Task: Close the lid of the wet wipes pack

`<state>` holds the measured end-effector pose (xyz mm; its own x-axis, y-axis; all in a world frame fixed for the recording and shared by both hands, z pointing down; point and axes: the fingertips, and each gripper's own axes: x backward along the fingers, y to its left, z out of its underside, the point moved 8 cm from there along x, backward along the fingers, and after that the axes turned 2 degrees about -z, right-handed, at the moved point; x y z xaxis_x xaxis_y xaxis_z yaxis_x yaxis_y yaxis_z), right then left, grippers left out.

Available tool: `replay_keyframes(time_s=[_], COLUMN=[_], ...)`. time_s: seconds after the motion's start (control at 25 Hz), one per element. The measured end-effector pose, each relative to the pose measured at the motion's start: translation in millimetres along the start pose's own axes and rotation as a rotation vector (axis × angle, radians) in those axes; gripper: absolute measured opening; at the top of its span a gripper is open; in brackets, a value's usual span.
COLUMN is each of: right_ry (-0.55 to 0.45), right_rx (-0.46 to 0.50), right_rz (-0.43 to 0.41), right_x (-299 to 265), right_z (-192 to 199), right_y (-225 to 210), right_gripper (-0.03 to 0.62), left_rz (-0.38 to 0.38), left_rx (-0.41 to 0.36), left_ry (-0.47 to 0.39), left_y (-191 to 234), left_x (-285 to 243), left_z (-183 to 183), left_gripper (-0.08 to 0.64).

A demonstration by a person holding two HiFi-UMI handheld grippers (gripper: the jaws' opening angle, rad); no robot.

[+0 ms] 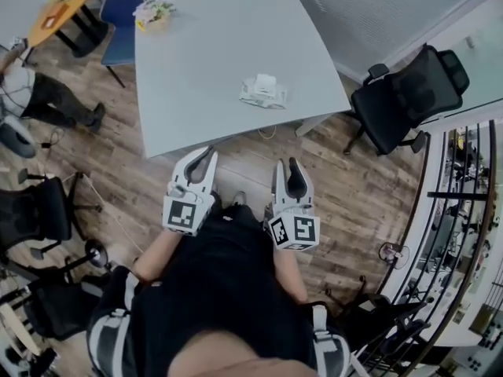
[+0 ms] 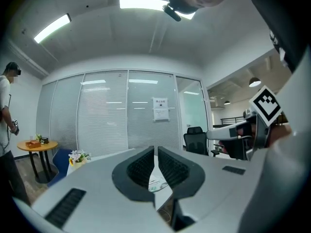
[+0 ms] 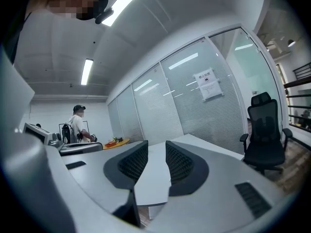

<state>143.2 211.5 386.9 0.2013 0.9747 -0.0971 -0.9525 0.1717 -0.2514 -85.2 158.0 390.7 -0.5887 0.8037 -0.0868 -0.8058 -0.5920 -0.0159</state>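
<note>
Wood-plank flooring [image 1: 354, 187] surrounds a pale grey square table [image 1: 212, 53]. Short of its near edge, the left gripper [image 1: 200, 157] has its jaws all but together, holding nothing. The white wet wipes pack [image 1: 263, 91] lies mid-table, well apart from both grippers. The right gripper [image 1: 287, 165] has its jaws spread and empty.

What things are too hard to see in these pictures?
- Head view: the wet wipes pack is too small to tell whether its lid is open or shut.
- Left gripper view: the pack is mostly hidden behind the shut left gripper.
- Right gripper view: no pack in view, only the table.
- Left gripper view: the print on the notice is too small to read.
</note>
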Motion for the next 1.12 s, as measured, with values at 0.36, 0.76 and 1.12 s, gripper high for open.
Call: replay_keyframes(time_s=[0.36, 0.76, 1.12], right_ry=[0.043, 0.116, 0.221], right_rx=[-0.011, 0.005, 0.013], right_rz=[-0.006, 0.019, 0.057], right_x=[-82, -217, -290], right_z=[2, 9, 23], right_y=[-46, -112, -143], right_gripper=[0.124, 0.124, 0.124], left_rz=[0.018, 0.253, 0.518], left_rx=[-0.046, -0.256, -0.459], left_ry=[0.06, 0.38, 0.602], left_y=[38, 100, 111], left_x=[-104, -271, -359], left_z=[19, 98, 185], left_gripper=[0.041, 0.061, 0.162])
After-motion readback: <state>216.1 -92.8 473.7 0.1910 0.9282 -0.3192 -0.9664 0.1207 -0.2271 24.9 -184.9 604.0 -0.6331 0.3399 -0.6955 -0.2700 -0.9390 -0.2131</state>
